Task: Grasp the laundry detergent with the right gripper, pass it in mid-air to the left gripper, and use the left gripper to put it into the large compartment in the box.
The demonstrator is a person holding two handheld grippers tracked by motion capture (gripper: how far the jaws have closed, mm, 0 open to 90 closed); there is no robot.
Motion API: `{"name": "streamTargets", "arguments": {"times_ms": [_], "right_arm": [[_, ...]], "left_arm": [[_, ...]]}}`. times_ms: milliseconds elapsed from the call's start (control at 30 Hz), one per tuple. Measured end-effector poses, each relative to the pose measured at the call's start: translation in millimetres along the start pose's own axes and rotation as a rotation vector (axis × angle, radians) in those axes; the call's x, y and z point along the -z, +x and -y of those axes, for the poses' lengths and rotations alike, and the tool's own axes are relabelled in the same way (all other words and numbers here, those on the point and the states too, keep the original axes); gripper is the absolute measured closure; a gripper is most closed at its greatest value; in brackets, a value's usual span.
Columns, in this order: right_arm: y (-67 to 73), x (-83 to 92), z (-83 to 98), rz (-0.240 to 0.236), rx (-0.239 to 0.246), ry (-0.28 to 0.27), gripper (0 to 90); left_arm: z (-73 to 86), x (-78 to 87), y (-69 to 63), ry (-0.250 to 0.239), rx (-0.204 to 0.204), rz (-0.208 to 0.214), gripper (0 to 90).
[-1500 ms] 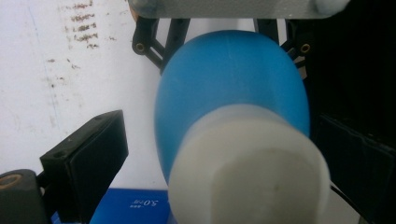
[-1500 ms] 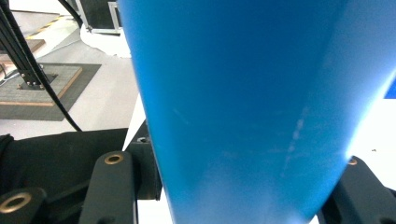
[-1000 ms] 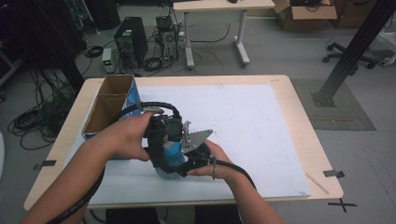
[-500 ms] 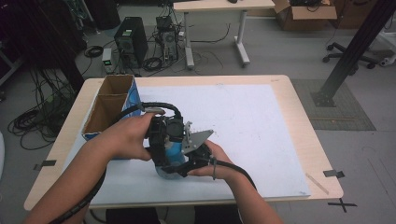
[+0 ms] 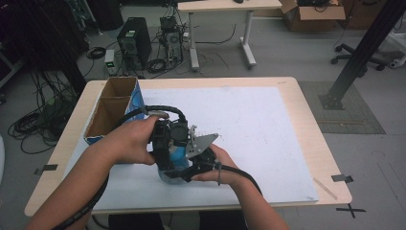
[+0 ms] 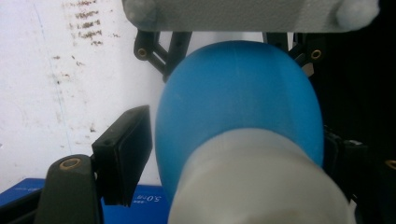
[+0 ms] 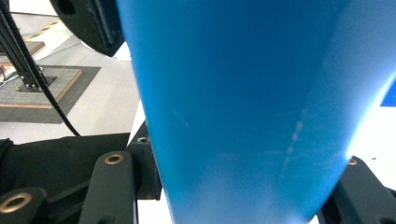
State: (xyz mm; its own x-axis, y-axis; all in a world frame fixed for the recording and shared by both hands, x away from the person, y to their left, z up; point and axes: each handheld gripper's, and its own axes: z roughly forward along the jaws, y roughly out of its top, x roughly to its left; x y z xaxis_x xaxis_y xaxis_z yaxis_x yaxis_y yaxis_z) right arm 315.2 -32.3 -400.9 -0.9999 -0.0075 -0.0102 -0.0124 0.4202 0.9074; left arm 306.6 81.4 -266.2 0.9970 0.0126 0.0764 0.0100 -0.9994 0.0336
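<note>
A blue bottle (image 5: 175,154) with a white cap (image 6: 261,186) is held over the white mat between both hands. My right gripper (image 7: 238,182) is shut on the bottle's blue body (image 7: 243,102), which stands between its two black jaws. My left gripper (image 6: 231,149) reaches over the cap end from the left hand's side. Its jaws have just been closing around the bottle's rounded shoulder (image 6: 238,98). A thin gap shows between its left pad (image 6: 125,154) and the blue surface. The bottle hides most of its other jaw. In the high view the two grippers (image 5: 184,148) meet close together.
An open cardboard box (image 5: 112,108) with a blue side and two compartments stands at the table's left. The white mat (image 5: 268,129) covers most of the wooden table (image 5: 318,143). Cables trail from both grippers toward the person. Floor equipment lies beyond the far edge.
</note>
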Motion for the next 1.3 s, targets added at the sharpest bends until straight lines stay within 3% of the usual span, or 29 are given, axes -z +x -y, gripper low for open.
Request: {"name": "streamTargets", "arguments": {"times_ms": [467,933,1300], "right_arm": [[-0.4,2.6,-0.8,0.013,-0.003,-0.011,44.4],[0.6,2.1,0.3,0.015,-0.001,-0.006,44.4],[1.2,2.3,0.8,0.033,-0.005,-0.027,42.1]], "left_arm": [[-2.1,-0.2,-0.3,0.002,-0.007,0.008,36.5],[-5.6,-1.6,-2.6,0.036,0.014,-0.002,37.7],[-8.9,1.3,-2.7,0.055,0.007,-0.011,37.9]]}}
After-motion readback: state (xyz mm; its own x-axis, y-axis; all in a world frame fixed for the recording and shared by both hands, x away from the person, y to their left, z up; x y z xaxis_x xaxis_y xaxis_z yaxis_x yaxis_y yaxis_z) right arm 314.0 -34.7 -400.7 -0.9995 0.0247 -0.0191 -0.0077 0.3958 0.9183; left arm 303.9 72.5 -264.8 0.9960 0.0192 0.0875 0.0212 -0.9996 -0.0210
